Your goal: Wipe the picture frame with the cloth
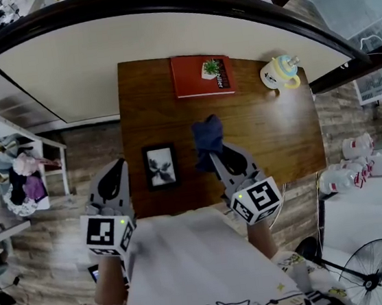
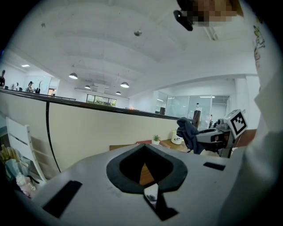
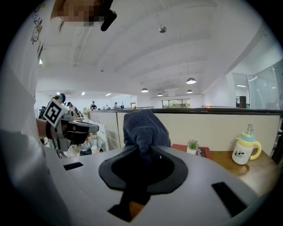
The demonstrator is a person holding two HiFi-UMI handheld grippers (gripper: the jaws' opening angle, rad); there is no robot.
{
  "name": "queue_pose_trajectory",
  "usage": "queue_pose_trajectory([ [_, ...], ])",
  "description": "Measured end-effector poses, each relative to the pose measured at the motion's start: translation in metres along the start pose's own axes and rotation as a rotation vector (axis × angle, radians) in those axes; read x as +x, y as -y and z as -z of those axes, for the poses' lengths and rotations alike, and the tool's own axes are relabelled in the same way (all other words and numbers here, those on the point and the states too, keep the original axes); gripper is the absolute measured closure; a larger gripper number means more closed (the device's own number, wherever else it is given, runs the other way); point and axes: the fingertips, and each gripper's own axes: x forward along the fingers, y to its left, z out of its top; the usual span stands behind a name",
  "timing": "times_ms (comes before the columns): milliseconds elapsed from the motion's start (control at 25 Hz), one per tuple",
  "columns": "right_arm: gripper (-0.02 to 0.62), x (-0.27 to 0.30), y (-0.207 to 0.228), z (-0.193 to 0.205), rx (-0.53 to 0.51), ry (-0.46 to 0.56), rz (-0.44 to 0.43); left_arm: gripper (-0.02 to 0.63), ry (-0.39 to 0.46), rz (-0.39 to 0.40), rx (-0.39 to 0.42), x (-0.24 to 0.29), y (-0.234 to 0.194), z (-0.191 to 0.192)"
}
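Observation:
A small black picture frame [image 1: 160, 166] with a dark leaf print lies flat on the wooden table [image 1: 270, 125], near its front edge. My right gripper [image 1: 213, 154] is shut on a dark blue cloth [image 1: 207, 138], which bunches up past its tips, just right of the frame. The right gripper view shows the cloth [image 3: 143, 130] pinched between the jaws and rising above them. My left gripper [image 1: 118, 165] hovers at the table's left edge, left of the frame, shut with nothing in it. The left gripper view shows the cloth [image 2: 189, 132] and the right gripper off to the right.
At the back of the table lie a red book [image 1: 201, 76] with a small potted plant [image 1: 211, 68] on it and a yellow-and-white cup [image 1: 278, 73]. A partition wall [image 1: 163, 41] runs behind the table. A shelf [image 1: 13, 170] stands left, a fan [image 1: 375, 274] right.

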Motion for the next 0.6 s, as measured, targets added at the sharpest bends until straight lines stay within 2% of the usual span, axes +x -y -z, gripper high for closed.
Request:
queue_pose_trajectory([
  [600, 0.540, -0.0030, 0.0020, -0.0015, -0.009, 0.014, 0.001, 0.603, 0.001, 0.008, 0.039, 0.0014, -0.0004, -0.0042],
])
